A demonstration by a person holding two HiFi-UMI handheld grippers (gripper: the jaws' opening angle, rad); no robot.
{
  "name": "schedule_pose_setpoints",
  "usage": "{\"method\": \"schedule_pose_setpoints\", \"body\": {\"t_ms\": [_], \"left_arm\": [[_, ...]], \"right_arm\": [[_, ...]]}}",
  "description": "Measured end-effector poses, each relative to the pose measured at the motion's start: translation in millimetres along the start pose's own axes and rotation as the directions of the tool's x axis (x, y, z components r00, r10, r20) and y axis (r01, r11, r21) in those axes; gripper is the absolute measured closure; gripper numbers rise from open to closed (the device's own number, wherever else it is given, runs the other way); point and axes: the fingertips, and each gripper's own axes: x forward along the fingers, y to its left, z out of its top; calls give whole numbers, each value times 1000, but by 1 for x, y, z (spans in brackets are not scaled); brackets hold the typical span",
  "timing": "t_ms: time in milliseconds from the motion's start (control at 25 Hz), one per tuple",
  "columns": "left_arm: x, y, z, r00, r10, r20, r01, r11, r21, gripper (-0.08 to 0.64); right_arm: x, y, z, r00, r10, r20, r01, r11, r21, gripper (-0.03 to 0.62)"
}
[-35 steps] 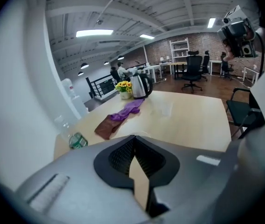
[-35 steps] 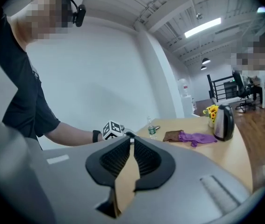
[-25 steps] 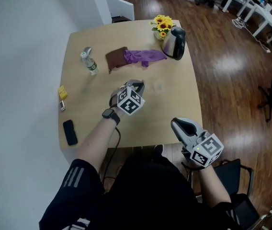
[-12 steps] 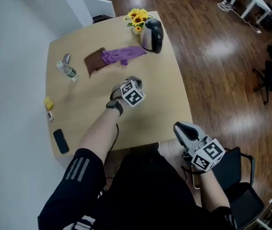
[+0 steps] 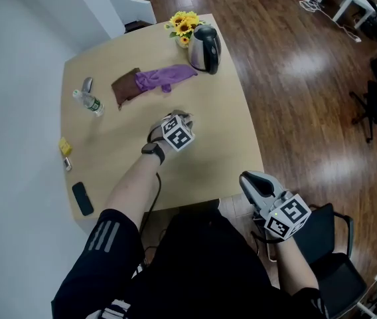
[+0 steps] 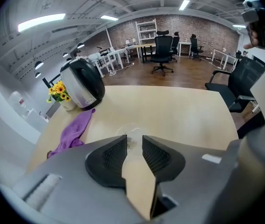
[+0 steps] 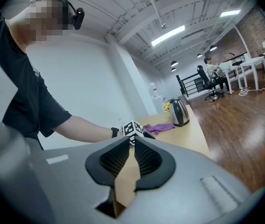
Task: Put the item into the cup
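Left gripper [image 5: 177,117] low over the light wooden table [image 5: 228,131], middle of the top; jaws parted and opening, pressing on nothing. Just past their tips stands a clear plastic cup [image 6: 129,130], with a small dark item [image 6: 132,143], too small to name, inside its outline, near a purple cloth [image 5: 165,77] and a steel kettle [image 5: 204,48]. Right gripper [image 5: 248,177] off the table's near edge; jaws a narrow slit apart, easing open, empty.
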Motion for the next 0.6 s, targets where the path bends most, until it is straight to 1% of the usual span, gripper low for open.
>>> {"method": "schedule_pose_setpoints", "body": {"t_ms": [80, 200, 320, 440, 600], "left_arm": [[-8, -2, 2, 1000, -9, 15, 9, 1000, 23, 437], [-19, -7, 9, 999, -34, 35, 31, 996, 85, 412], [-17, -15, 9, 997, -71, 16, 69, 989, 132, 388], [-4, -23, -1, 993, -116, -33, 119, 985, 121, 361], [13, -26, -10, 987, -143, -79, 150, 984, 97, 351]], "right_arm": [[4, 1, 0, 1000, 11, -4, -11, 1000, -3, 551], [12, 5, -1, 999, 33, -13, -33, 999, -9, 551], [20, 12, -2, 998, 61, -24, -61, 998, -15, 549], [24, 20, 0, 996, 84, -25, -84, 996, -29, 530], [21, 23, 0, 996, 93, -14, -93, 995, -34, 489]]}}
